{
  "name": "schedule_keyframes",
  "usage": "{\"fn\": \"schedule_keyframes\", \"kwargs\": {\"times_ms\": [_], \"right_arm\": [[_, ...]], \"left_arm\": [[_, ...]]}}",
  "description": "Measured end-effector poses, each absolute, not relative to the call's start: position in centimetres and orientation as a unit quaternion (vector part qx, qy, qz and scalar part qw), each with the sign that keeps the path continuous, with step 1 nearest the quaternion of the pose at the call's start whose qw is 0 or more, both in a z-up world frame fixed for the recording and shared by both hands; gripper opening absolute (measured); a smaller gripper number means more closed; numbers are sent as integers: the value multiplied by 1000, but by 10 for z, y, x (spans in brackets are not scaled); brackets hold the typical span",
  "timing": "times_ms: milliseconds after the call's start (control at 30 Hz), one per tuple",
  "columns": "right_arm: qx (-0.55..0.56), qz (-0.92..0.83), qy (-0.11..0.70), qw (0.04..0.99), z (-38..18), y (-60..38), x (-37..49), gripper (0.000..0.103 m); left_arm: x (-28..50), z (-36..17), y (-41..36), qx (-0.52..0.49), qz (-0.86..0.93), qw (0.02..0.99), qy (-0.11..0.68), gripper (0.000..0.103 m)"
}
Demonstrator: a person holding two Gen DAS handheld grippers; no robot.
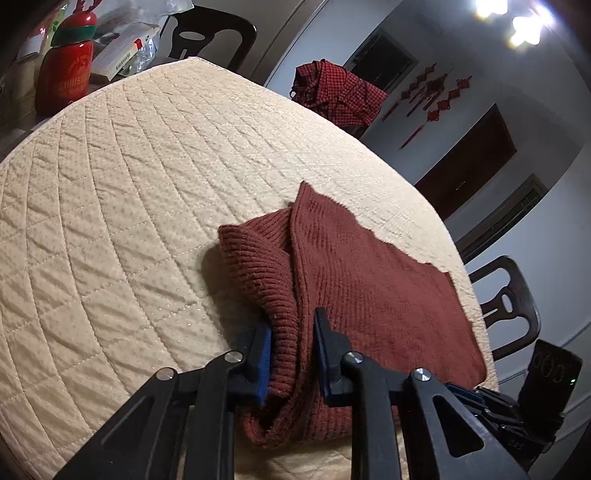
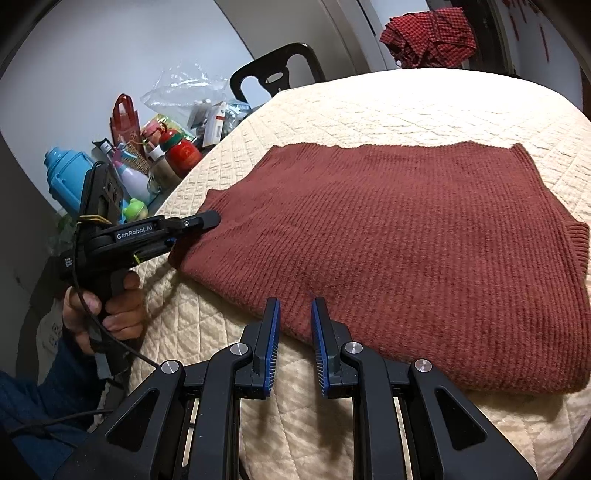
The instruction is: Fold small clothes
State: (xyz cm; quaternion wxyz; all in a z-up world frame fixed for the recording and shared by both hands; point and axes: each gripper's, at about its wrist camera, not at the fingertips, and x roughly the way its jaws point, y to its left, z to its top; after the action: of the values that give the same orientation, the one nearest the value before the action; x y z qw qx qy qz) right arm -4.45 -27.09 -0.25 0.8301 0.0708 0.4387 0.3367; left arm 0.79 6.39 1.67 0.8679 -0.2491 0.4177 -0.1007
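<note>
A rust-brown ribbed knit sweater (image 2: 406, 251) lies folded flat on the near part of the worktop (image 1: 110, 184), its ribbed hem at the right edge in the right wrist view and a bunched, doubled corner at its near-left end. The left gripper (image 1: 291, 354) is clamped on that bunched ribbed corner, the blue pads pressing the fabric on both sides. The right gripper (image 2: 295, 343) sits at the sweater's near edge with its jaws narrowly parted; knit fabric shows in the gap, but whether the pads pinch it cannot be told. A hand (image 2: 110, 306) in a dark blue sleeve holds the left gripper's handle.

The worktop is covered by a cream quilted pad stitched in diamonds. Beyond it are pale walls, a dark door (image 1: 469, 166), red knot ornaments (image 1: 432, 96) and bright ceiling lights (image 1: 517, 18).

At the far left stand a red Christmas bottle (image 1: 66, 74), a blue bottle (image 2: 66, 177), a red gift bag (image 2: 123, 122) and plastic bags. A red checked garment (image 1: 336, 92) hangs beyond the far edge. Dark chairs (image 1: 210, 37) stand around the worktop.
</note>
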Motion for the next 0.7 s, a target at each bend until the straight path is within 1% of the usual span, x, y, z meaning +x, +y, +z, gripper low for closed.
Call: {"fn": "schedule_keyframes", "kwargs": {"times_ms": [200, 300, 400, 467, 500, 533, 700], "right_arm": [[88, 321, 428, 840, 1, -293, -45, 18], [103, 305, 422, 848, 2, -310, -44, 18], [120, 285, 416, 855, 3, -328, -45, 18], [130, 273, 412, 859, 4, -339, -45, 18], [135, 267, 410, 862, 5, -344, -46, 18], [141, 262, 406, 864, 5, -350, -48, 18], [161, 237, 392, 874, 8, -372, -56, 18]], "left_arm": [[7, 54, 55, -259, -143, 877, 379, 17], [11, 79, 37, -253, -170, 881, 361, 16], [16, 101, 10, -239, -203, 884, 347, 14], [21, 115, -11, -228, -231, 883, 338, 10], [23, 121, -20, -223, -243, 882, 336, 9], [26, 126, -30, -217, -257, 881, 332, 4], [36, 145, -96, -177, -334, 868, 323, 3]]}}
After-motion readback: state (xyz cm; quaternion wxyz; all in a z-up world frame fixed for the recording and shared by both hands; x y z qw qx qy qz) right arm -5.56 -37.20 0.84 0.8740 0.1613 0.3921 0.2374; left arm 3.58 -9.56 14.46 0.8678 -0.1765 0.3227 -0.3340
